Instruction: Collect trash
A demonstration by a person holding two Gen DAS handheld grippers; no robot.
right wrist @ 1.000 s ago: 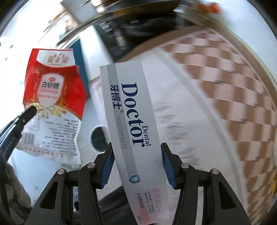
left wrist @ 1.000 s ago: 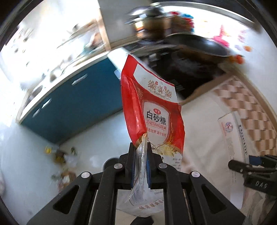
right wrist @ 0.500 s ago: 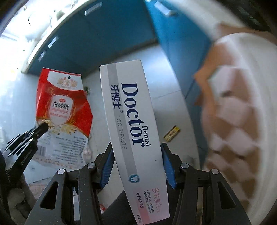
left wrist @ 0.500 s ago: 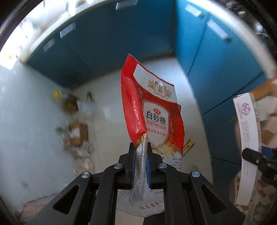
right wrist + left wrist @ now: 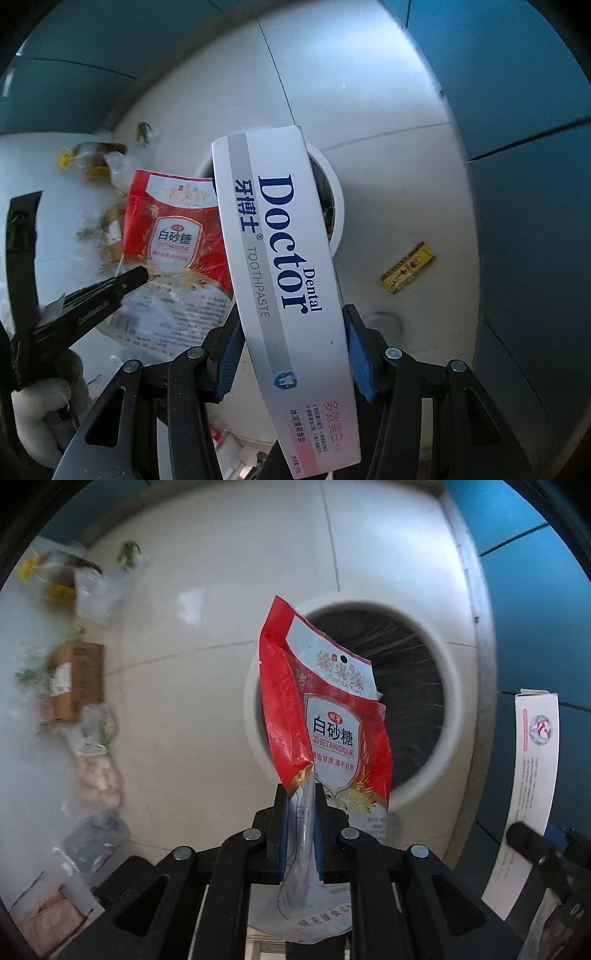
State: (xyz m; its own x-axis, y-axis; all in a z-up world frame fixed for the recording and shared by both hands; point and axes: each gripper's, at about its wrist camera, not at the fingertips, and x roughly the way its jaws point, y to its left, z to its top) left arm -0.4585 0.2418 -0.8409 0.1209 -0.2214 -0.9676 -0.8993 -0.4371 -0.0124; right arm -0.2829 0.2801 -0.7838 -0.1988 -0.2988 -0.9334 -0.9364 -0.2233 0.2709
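The left gripper point(image 5: 300, 812) has its fingers pressed tight on the bottom edge of the red sugar bag point(image 5: 325, 716), so the bag stands up in front of the cam. It hangs right over the round white trash bin point(image 5: 454, 686), w/ the dark hole behind it. I think it is held there so it can drop straight in when the fingers let go. The right gripper point(image 5: 291, 354) pinches the white toothpaste box point(image 5: 280, 266) by its 2 long sides, low down, so most of the box sticks out ahead. The box is up in the air near the bin too, but more to one side, prob. waiting its turn. More trash is on the floor: a yellow wrapper point(image 5: 408, 267) lies alone by the blue cabinets point(image 5: 535, 184), well apart from the bin, and a messy trash pile point(image 5: 74, 686) of bags and a brown box sits on the other side. Hard to see: the bag hides part of the bin's hole in the left view, and the box hides most of the bin in the right view. What is inside the bin is too dark to tell. The pile is blurry, so I can't name each bit. The box's bottom end is cut off at the pic edge.
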